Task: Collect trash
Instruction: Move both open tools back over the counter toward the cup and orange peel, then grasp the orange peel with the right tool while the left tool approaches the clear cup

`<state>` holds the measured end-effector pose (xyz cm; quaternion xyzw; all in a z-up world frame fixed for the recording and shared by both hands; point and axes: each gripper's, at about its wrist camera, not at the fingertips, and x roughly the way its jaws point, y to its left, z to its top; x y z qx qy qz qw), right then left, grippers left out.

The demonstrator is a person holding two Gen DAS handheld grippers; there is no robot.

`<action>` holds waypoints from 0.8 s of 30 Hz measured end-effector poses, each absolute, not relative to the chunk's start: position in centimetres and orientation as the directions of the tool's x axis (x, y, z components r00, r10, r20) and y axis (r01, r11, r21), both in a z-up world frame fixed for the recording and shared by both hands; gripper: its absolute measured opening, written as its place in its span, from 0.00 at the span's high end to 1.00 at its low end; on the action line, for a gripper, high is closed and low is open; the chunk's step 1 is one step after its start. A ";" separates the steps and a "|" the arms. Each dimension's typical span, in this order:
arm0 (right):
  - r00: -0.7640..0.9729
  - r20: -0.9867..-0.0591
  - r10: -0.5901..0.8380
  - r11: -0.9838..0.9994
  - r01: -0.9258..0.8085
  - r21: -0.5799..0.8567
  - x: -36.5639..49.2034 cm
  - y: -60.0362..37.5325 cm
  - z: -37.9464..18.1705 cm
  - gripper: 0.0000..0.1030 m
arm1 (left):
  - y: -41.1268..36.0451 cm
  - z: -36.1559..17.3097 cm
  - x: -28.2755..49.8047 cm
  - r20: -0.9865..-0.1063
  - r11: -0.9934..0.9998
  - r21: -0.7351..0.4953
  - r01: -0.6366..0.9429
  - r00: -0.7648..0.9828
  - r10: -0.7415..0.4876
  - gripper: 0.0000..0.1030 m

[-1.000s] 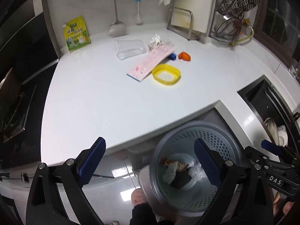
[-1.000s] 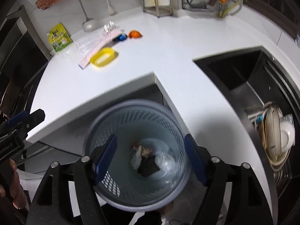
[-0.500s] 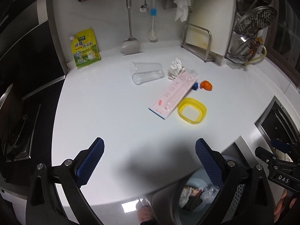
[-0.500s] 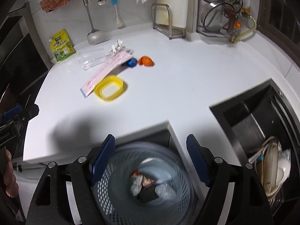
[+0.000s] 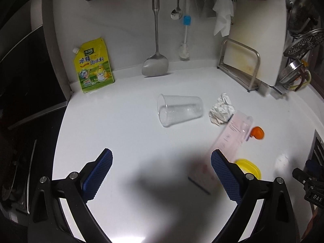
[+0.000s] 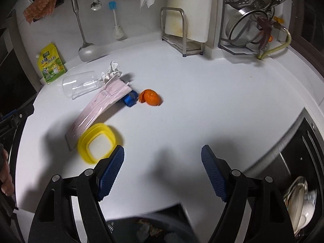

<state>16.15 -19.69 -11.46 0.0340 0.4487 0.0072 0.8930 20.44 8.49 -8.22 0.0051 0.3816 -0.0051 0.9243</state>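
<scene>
Trash lies on the white counter (image 5: 121, 141). A clear plastic cup (image 5: 179, 110) lies on its side; it also shows in the right wrist view (image 6: 81, 86). Beside it are a crumpled white paper (image 5: 221, 109), a pink flat package (image 6: 99, 109), a yellow lid (image 6: 97, 142), a blue cap (image 6: 130, 99) and an orange peel (image 6: 150, 97). My left gripper (image 5: 161, 174) is open and empty above the counter, short of the cup. My right gripper (image 6: 163, 170) is open and empty, right of the yellow lid. The bin's rim (image 6: 149, 222) shows below it.
A yellow seasoning pouch (image 5: 94, 65) leans on the back wall. A spatula (image 5: 155, 64), spoon and brush hang there. A cutting board in a metal rack (image 6: 182, 38) and strainers (image 6: 253, 20) stand at the back right. A sink with dishes (image 6: 299, 202) is at the right.
Both grippers rose from over the trash bin and moved forward over the counter. The bin has dropped almost out of view. The trash items now look closer.
</scene>
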 end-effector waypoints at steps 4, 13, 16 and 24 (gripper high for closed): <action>0.588 -0.807 0.050 0.998 -0.004 0.059 20.0 -19.7 -12.8 0.27 | 9.0 -9.5 23.4 -0.717 1.000 0.003 0.010 0.698 -0.005 0.07; 0.560 -0.825 0.076 0.997 -0.048 0.059 26.5 -19.8 -15.7 0.27 | 9.6 -11.5 27.0 -0.734 1.000 -0.008 0.014 0.679 -0.015 0.07; 0.563 -0.824 0.072 0.997 -0.065 0.043 27.8 -19.4 -16.3 0.27 | 9.8 -12.1 27.6 -0.742 1.000 -0.014 0.016 0.670 -0.021 0.07; 0.569 -0.819 0.068 0.995 -0.095 0.017 29.6 -18.4 -17.1 0.27 | 9.7 -13.2 28.4 -0.757 0.999 -0.023 0.024 0.652 -0.033 0.07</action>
